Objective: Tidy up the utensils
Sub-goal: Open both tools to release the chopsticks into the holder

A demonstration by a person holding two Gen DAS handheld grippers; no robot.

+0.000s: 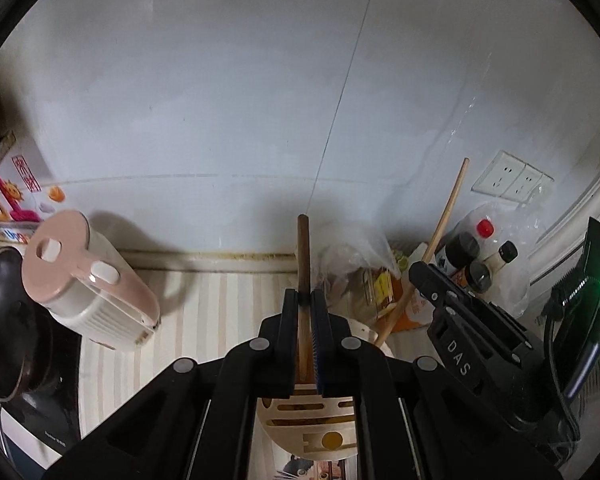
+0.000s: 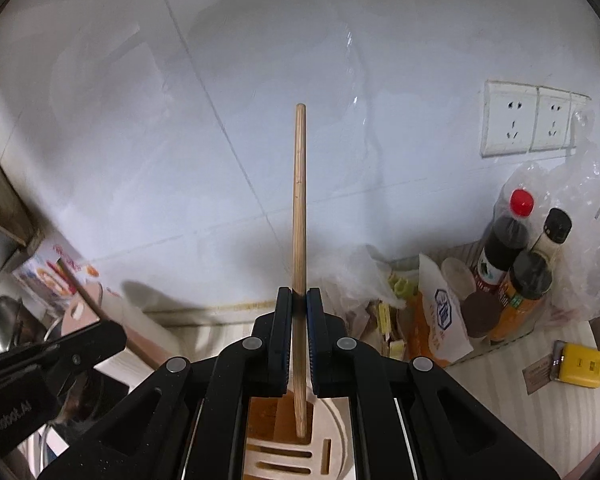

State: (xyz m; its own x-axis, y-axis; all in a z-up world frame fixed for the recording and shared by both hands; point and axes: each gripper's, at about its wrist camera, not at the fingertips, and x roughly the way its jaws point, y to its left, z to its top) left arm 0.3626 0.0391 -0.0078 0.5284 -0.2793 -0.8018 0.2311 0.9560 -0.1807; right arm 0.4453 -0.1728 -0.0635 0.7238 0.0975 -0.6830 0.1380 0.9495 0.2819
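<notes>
Left gripper (image 1: 305,300): my jaws clamp a dark wooden handle (image 1: 303,248), upright above the slotted utensil holder (image 1: 312,420).
Right gripper (image 2: 299,300): my jaws grip a pale bamboo stick (image 2: 300,200), its lower end in the holder's slot.

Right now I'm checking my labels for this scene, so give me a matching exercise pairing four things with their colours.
Things:
1. Stick in the left gripper
2. Stick in the right gripper
3. kettle lid
4. small box on the counter

Colours:
A. yellow
B. dark brown
C. pink
D. pale tan

Pairs: 1-B, 2-D, 3-C, 4-A
</notes>
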